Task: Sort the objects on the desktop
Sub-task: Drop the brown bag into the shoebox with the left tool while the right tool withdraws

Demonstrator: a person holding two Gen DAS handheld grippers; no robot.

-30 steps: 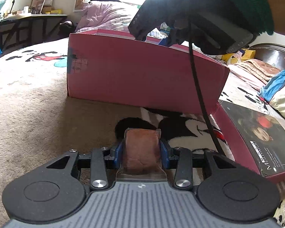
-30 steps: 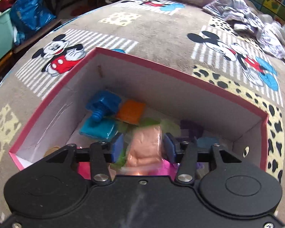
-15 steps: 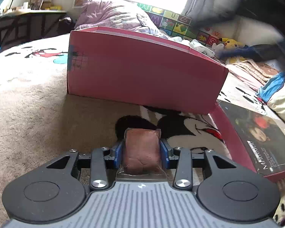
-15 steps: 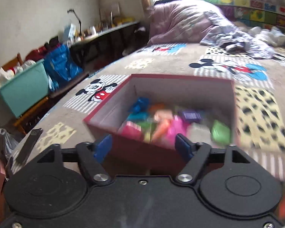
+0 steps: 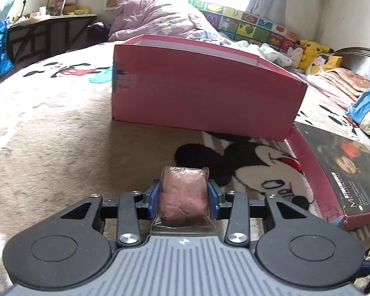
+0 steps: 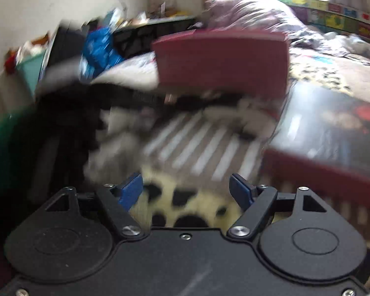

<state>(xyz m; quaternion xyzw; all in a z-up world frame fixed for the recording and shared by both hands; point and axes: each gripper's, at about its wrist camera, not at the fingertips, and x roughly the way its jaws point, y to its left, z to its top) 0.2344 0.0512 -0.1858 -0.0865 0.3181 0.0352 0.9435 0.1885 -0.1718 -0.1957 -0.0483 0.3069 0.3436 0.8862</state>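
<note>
While our left claw [image 5: 184, 195] clamps a brownish clay lump in clear wrap [image 5: 183, 195] between its blue pads [image 5: 153, 196], we see the pink box [image 5: 204, 83] ahead of it on the Mickey blanket [image 5: 49, 133], its lid [image 5: 338, 172] ahead to the right. Our right claw [image 6: 186, 191] is spread wide with nothing between its fingers; the box [image 6: 222, 61] sits blurred ahead, well apart.
</note>
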